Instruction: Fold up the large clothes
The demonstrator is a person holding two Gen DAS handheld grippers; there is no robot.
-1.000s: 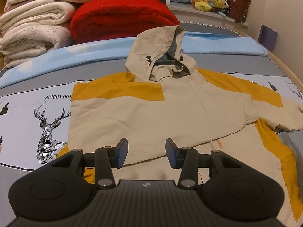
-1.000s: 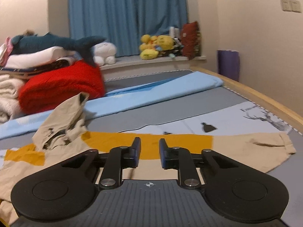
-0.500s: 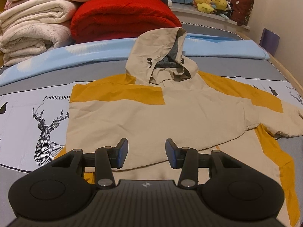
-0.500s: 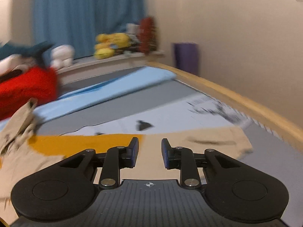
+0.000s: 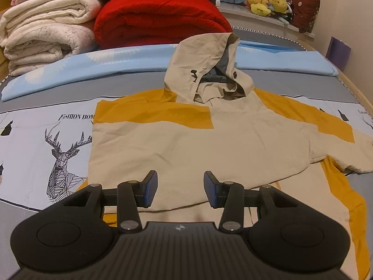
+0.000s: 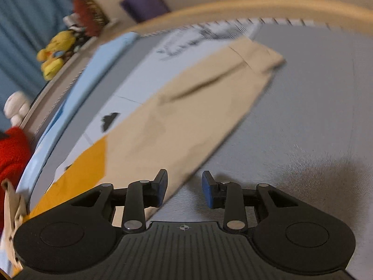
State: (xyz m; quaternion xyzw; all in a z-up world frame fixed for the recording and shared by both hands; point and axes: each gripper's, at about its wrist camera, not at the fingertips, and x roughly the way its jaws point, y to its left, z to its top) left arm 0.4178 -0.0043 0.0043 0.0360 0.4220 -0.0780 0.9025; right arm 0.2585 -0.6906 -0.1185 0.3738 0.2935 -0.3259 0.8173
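Hoodie (image 5: 186, 137) is lying spread; both tongs are gaping, released. Right gripper (image 6: 184, 187) is pointing along the sleeve (image 6: 198, 107) toward one o'clock: pinch near the cuff.

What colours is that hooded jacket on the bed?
Beige with mustard-yellow panels; the jacket shows best in the left wrist view.

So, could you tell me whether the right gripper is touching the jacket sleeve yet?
Cannot tell: in the blurred right wrist view, the open right gripper overlaps the sleeve edge, showing neither contact nor gap.
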